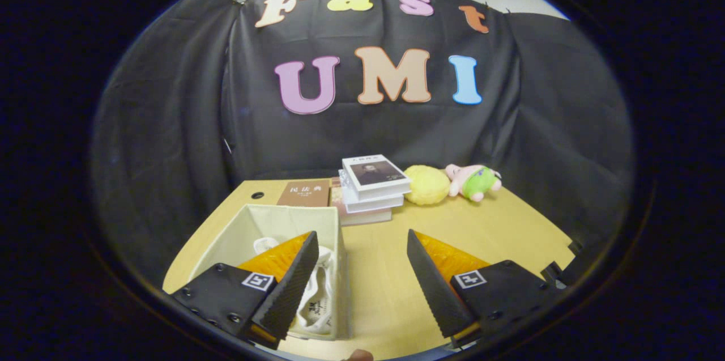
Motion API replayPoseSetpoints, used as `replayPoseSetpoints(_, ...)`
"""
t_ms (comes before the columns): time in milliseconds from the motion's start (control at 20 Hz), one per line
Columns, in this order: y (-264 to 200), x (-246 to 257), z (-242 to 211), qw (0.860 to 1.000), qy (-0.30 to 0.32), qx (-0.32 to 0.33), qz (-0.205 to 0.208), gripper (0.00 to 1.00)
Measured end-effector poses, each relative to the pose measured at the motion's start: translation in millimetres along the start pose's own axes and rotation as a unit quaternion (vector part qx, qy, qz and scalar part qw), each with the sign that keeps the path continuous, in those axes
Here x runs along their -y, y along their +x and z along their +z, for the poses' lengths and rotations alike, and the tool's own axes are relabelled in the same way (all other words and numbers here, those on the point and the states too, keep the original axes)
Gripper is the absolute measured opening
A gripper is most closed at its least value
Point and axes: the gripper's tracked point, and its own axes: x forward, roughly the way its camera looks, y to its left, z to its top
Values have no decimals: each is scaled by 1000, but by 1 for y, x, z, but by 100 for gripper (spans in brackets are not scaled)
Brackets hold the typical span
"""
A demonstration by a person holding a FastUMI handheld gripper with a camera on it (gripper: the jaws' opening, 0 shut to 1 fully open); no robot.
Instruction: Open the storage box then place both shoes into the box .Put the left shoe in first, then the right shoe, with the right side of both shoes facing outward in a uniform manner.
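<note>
— Gripper view: what fills the table [510,225]?
— A pale storage box [272,225], open on top, white shoes [317,293] lying inside it. Beyond sit stacked books [371,185], a yellow plush [426,185] and a pink-green toy [474,181].
— And the fingers [300,281]?
— Spread wide, holding nothing; the left one hangs over the box, the right over bare table.

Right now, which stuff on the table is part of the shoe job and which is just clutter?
Job:
- storage box, open on the table, by the left finger
- white shoe inside the box
- claw, open, holding nothing

Clutter:
- stack of books beyond the box
- flat brown book beside the stack
- yellow plush
- pink and green plush
</note>
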Motion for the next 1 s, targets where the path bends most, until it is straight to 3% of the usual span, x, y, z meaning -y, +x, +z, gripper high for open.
replayPoseSetpoints(200,-1,41,-10,999,-8,47,2,99)
replayPoseSetpoints(550,-7,73,-5,990,-4,135,41,99)
replayPoseSetpoints(1000,-23,109,-14,989,-27,146,23,99)
